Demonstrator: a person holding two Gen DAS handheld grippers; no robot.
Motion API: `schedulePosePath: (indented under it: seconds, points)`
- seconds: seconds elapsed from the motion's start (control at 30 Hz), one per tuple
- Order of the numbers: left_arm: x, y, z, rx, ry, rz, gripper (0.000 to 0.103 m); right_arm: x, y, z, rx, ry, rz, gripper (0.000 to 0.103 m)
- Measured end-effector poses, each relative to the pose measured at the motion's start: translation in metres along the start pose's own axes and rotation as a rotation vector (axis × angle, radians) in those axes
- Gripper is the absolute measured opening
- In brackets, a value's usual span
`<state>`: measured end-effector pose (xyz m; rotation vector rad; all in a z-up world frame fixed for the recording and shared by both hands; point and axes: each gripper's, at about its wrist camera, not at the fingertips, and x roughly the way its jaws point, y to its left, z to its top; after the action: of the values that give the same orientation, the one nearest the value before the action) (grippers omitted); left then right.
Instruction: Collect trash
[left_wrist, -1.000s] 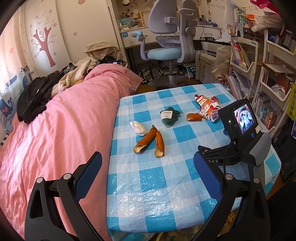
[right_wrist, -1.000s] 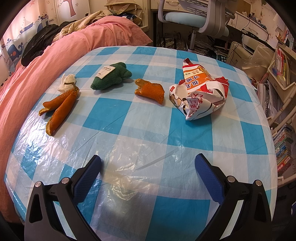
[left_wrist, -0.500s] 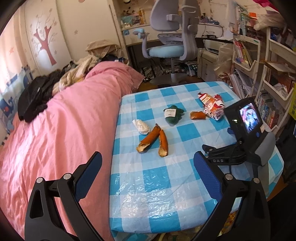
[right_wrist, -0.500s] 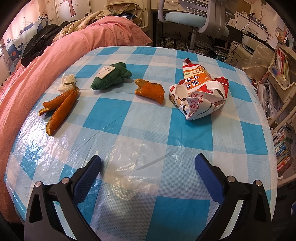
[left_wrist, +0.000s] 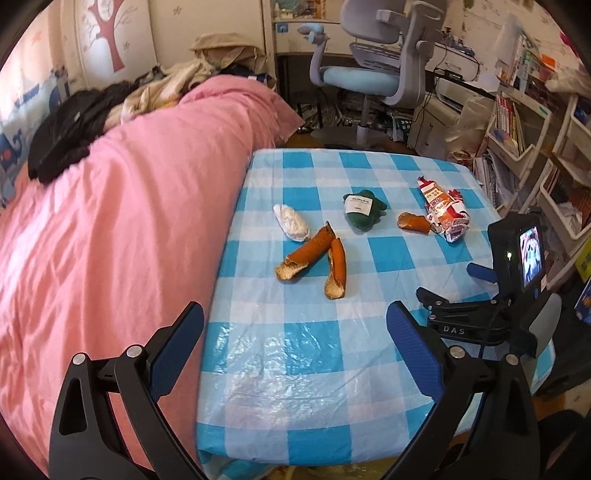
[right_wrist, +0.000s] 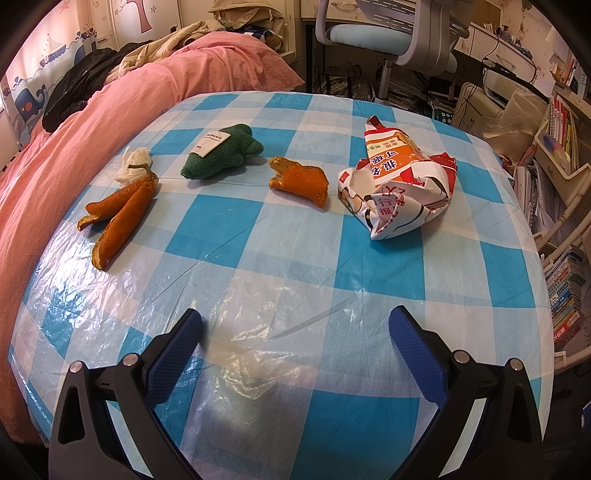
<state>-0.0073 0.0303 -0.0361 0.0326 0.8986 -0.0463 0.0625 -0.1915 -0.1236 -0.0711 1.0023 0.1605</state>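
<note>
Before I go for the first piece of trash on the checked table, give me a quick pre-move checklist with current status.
1. Left gripper open and empty: ok.
2. Right gripper open and empty: ok.
3. Trash visible and unobstructed: ok. Crumpled wrapper, small orange peel, long peel strips, white wad, green cloth item all lie on the table.
4. Pieces apart enough for single grasps: not ok for all. The white wad touches the long peel strips, and the small orange peel sits close to the wrapper.
5. Bin or bag to drop trash in: cannot tell, none in view.
</note>
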Motion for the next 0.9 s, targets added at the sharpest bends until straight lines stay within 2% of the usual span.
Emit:
schedulePosePath:
  seconds: [0.07,0.27,0.5,0.8,0.9]
  points:
    - [0.004,-0.002,0.000,-0.009,0.012,-0.009,0.095,0.000,0.000,0.000,0.000,0.000,0.000,0.097]
    - [0.011,-0.021,-0.001,0.058,0.013,0.035,0.095,0.000,0.000,0.000,0.000,0.000,0.000,0.097]
    - [0.011,-0.024,0.005,0.058,0.009,0.032,0.095,0.000,0.000,0.000,0.000,0.000,0.000,0.097]
    - [0.012,-0.003,0.015,-0.008,0.012,-0.027,0.095,0.000,0.000,0.000,0.000,0.000,0.000,0.097]
    - [0.019,0.003,0.017,-0.009,0.035,-0.054,0.095,0.000,0.000,0.000,0.000,0.001,0.000,0.097]
